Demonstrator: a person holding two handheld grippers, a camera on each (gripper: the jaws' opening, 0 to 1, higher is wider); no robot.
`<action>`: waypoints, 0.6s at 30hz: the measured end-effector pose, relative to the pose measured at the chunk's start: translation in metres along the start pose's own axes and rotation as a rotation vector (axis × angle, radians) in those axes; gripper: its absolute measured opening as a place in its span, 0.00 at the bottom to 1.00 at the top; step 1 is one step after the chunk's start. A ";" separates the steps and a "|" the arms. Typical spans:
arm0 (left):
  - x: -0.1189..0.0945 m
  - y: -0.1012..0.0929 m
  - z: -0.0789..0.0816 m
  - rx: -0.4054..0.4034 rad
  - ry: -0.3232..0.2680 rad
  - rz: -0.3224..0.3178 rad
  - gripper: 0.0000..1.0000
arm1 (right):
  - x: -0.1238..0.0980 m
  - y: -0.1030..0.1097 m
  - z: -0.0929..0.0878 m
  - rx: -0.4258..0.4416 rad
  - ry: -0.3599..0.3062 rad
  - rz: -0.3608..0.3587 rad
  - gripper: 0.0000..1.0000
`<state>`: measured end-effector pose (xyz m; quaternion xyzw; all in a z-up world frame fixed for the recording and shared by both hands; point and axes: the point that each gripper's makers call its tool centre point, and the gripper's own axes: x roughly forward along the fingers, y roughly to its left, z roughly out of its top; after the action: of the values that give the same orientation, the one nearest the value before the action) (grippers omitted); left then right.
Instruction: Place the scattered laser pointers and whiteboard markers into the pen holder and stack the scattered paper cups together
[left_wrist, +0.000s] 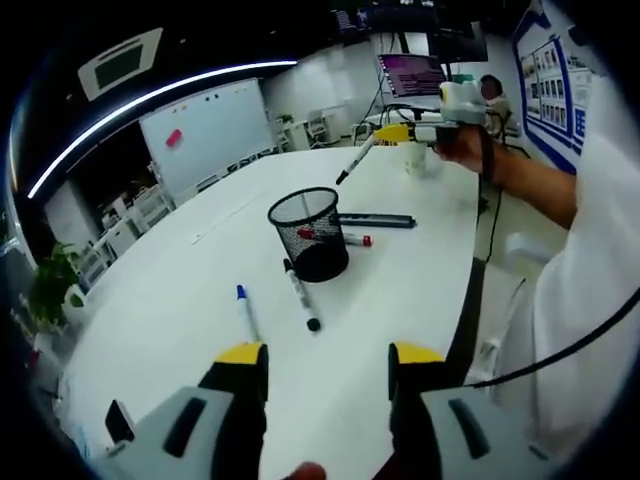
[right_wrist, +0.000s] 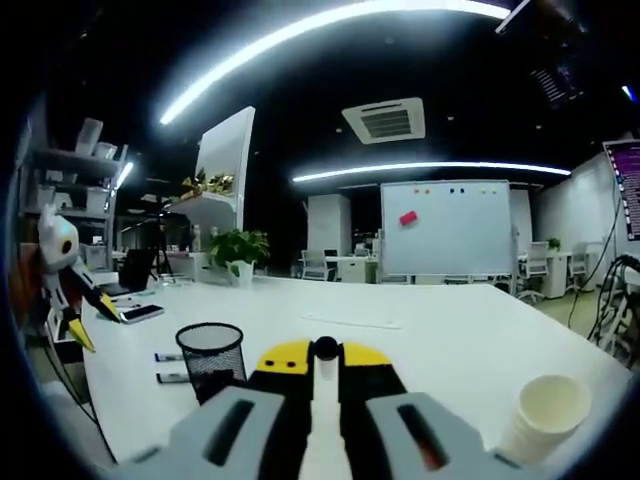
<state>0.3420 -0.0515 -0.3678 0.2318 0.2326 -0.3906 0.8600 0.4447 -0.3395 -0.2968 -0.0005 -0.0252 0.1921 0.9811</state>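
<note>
The black mesh pen holder (left_wrist: 310, 232) stands mid-table. Beside it lie a blue-capped marker (left_wrist: 246, 312), a black marker (left_wrist: 300, 290), a red-capped marker (left_wrist: 352, 239) and a long dark pointer (left_wrist: 378, 220). My left gripper (left_wrist: 328, 360) is open, low over the table's near edge, short of the markers. My right gripper (left_wrist: 395, 133) is raised beyond the holder, shut on a black marker (left_wrist: 355, 160). In the right gripper view the same marker's end (right_wrist: 324, 348) sits between the shut jaws (right_wrist: 322, 358), with the holder (right_wrist: 212, 355) lower left and paper cups (right_wrist: 545, 415) at right.
The white table (left_wrist: 200, 300) is long, with a curved right edge. A person's arm (left_wrist: 530, 185) reaches in from the right. A phone (right_wrist: 140, 313) lies at the far left, near my left gripper (right_wrist: 92, 320). A whiteboard (right_wrist: 445, 225) stands behind the table.
</note>
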 end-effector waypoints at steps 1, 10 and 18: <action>0.000 -0.001 0.000 0.001 0.001 -0.002 0.49 | 0.000 0.001 0.002 0.001 -0.008 0.003 0.09; 0.001 -0.001 0.000 0.007 0.005 -0.011 0.49 | 0.002 0.012 0.014 -0.007 -0.049 0.036 0.09; 0.001 0.001 0.000 0.011 0.008 -0.010 0.49 | 0.005 0.017 0.019 -0.021 -0.059 0.046 0.09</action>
<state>0.3430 -0.0513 -0.3680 0.2368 0.2348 -0.3954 0.8558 0.4415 -0.3220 -0.2782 -0.0057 -0.0562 0.2141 0.9752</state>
